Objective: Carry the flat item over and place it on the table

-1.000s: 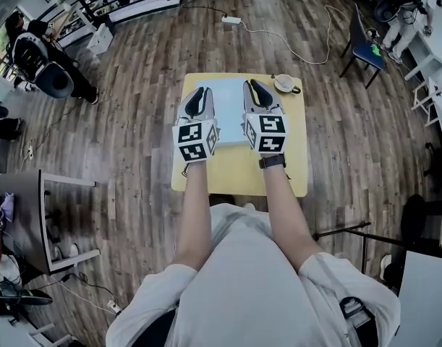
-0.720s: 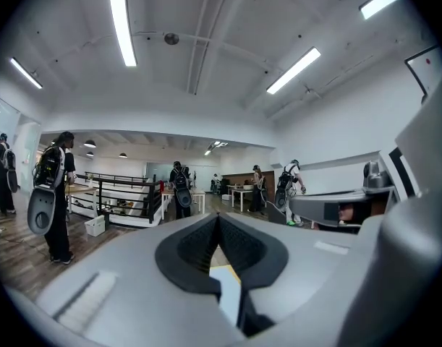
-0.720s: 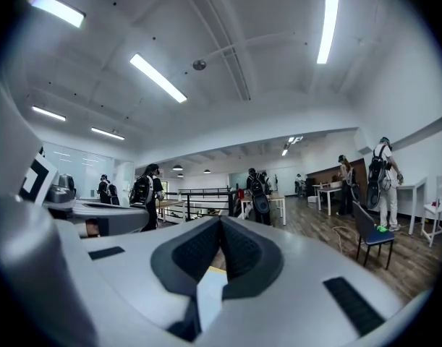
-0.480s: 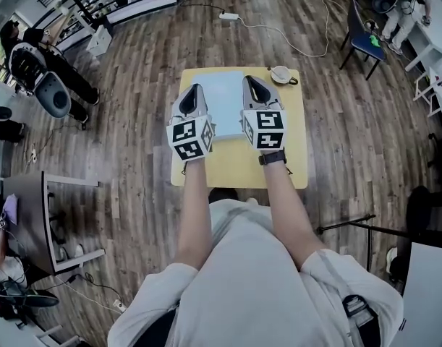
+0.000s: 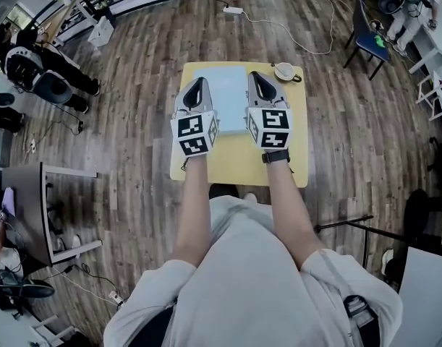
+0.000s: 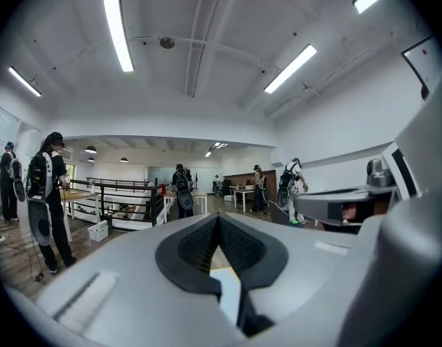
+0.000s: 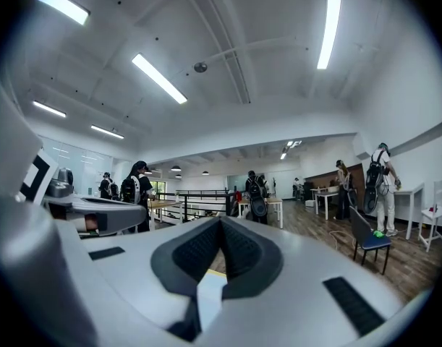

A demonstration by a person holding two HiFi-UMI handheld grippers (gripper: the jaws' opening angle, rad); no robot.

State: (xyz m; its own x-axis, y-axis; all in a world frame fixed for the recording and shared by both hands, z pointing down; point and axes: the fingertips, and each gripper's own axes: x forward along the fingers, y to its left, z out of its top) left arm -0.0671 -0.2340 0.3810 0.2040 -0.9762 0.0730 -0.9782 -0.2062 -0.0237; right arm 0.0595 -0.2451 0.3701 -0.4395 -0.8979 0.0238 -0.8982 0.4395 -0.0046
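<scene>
Tabletop (image 5: 239, 166) lies under the flat item (image 5: 225, 96). Left gripper (image 5: 197, 85) is clenched on its left edge, right gripper (image 5: 258, 80) on its right.

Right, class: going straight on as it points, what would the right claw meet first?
Probably nothing near: the right claw aims level beyond the yellow table, left of the white cup. Far off, a backpack-wearing person stands roughly in line.

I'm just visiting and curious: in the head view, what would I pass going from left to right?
Person in black → left gripper → pale flat item → right gripper → blue chair.
</scene>
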